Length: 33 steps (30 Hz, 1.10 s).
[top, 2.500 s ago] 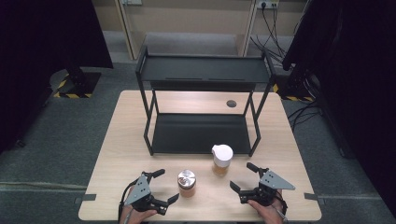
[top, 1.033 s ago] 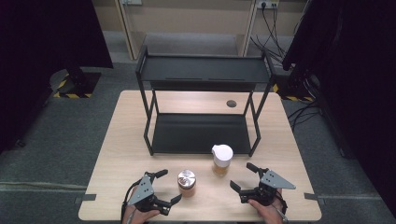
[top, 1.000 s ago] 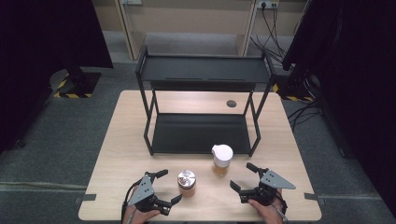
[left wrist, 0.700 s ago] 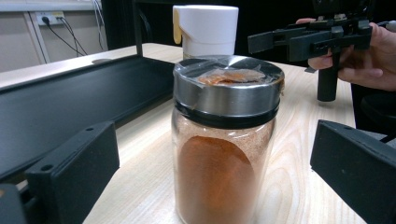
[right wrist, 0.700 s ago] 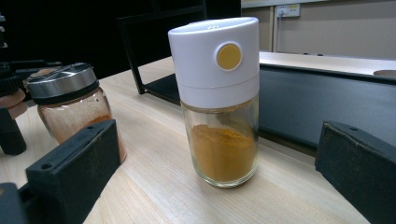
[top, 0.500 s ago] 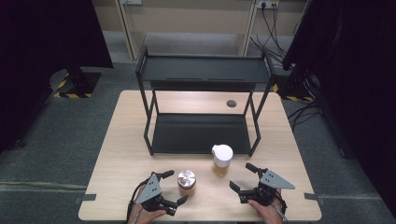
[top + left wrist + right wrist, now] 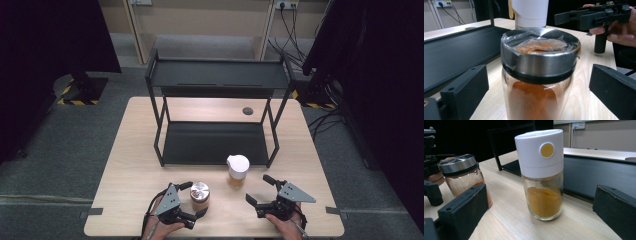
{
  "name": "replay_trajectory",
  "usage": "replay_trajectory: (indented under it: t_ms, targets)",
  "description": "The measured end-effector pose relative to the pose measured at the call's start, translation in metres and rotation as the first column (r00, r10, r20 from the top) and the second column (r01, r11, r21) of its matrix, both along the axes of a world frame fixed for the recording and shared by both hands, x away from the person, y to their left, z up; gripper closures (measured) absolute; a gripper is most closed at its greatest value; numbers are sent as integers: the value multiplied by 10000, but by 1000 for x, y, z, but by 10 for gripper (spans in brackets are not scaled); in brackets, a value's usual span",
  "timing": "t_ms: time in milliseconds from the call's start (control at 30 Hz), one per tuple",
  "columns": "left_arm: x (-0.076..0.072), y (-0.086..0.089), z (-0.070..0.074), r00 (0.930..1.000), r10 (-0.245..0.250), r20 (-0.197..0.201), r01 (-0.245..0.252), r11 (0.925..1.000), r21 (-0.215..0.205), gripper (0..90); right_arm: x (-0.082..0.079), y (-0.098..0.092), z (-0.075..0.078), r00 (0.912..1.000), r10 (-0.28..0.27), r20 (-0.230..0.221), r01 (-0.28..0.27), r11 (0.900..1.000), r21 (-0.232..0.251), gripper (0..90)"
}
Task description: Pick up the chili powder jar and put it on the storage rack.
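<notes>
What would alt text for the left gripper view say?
A glass spice jar with a steel lid, full of red-orange powder, stands close between the open left claw's black jaws, untouched. Behind it are a white-capped jar, a black metal shelf and the right claw.

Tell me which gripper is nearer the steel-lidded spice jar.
Left. The left gripper has its open jaws on either side of the steel-lidded spice jar, not yet pressing it. The right gripper sits apart on the jar's other side, facing the white-capped jar.

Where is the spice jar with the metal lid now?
In the high view, the metal-lidded spice jar stands at the table's near edge, between the open left hand-held gripper's jaws.
</notes>
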<state>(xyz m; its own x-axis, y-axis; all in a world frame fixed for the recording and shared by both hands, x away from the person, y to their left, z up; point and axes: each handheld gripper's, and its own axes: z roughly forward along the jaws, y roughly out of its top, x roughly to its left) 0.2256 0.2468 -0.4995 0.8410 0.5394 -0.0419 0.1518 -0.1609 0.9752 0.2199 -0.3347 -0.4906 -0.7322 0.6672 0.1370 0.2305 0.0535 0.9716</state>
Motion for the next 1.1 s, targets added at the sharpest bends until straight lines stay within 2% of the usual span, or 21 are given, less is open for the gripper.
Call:
replay_trajectory:
  t_ms: [333, 533, 567, 600, 767, 867, 1100]
  targets:
    - [8, -7, 6, 9998, -91, -179, 98, 9991, 416, 120, 0, 0, 0, 10000, 49, -20, -49, 10000, 6, 4]
    - [9, -10, 8, 9998, -98, -183, 109, 9982, 589, 256, 0, 0, 0, 10000, 45, -32, -45, 10000, 17, 5]
    - [9, -11, 8, 9998, -97, -175, 107, 9981, 613, 256, 0, 0, 0, 10000, 45, -32, -45, 10000, 17, 5]
    - [8, -12, 9, 9999, -46, -100, 52, 9977, 681, 296, 0, 0, 0, 10000, 57, -36, -57, 10000, 10, 5]
    - [7, -12, 9, 9999, 43, -104, -36, 9978, 665, 304, 1, 1, 0, 10000, 70, -36, -70, 10000, -9, 5]
    - [7, -12, 10, 9997, 116, -234, -101, 9981, 608, 305, 0, 0, 0, 10000, 68, -34, -68, 10000, 8, 5]
    - [5, -7, 18, 9992, 403, -46, -400, 9981, 469, 306, 0, 1, 0, 10000, 76, -38, -76, 10000, 8, 6]
